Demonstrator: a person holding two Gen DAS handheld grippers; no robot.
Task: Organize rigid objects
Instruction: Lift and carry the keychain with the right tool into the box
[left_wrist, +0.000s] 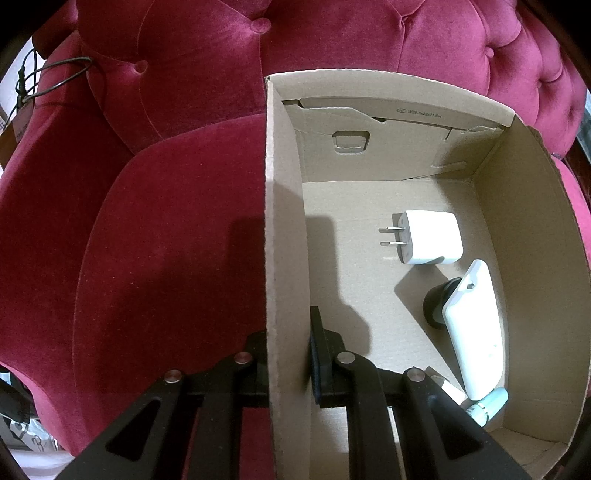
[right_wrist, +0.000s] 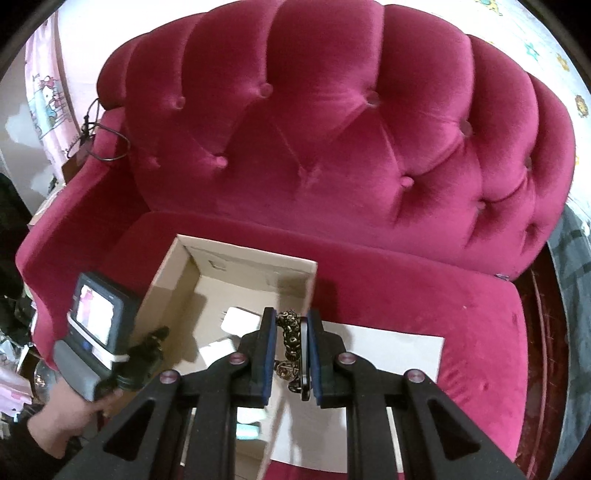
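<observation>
Cardboard box wall (left_wrist: 284, 258) clamped by left tool (left_wrist: 290, 354) — right tool (right_wrist: 290, 347) grips bracelet (right_wrist: 290, 332).

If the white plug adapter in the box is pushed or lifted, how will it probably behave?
The white plug adapter looks like a stiff, blocky body lying flat on the cardboard box floor, so it would probably slide, not roll. Its smooth shell may be a little slippery. The two metal prongs stick out sideways and could catch if it is pushed that way.

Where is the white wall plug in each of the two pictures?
Left wrist view: the white plug lies on the box floor, right of centre, prongs pointing left.
Right wrist view: the plug shows at lower centre inside the box, partly hidden behind the tongs.
Shared landmark: the cardboard box on the red sofa.
</observation>
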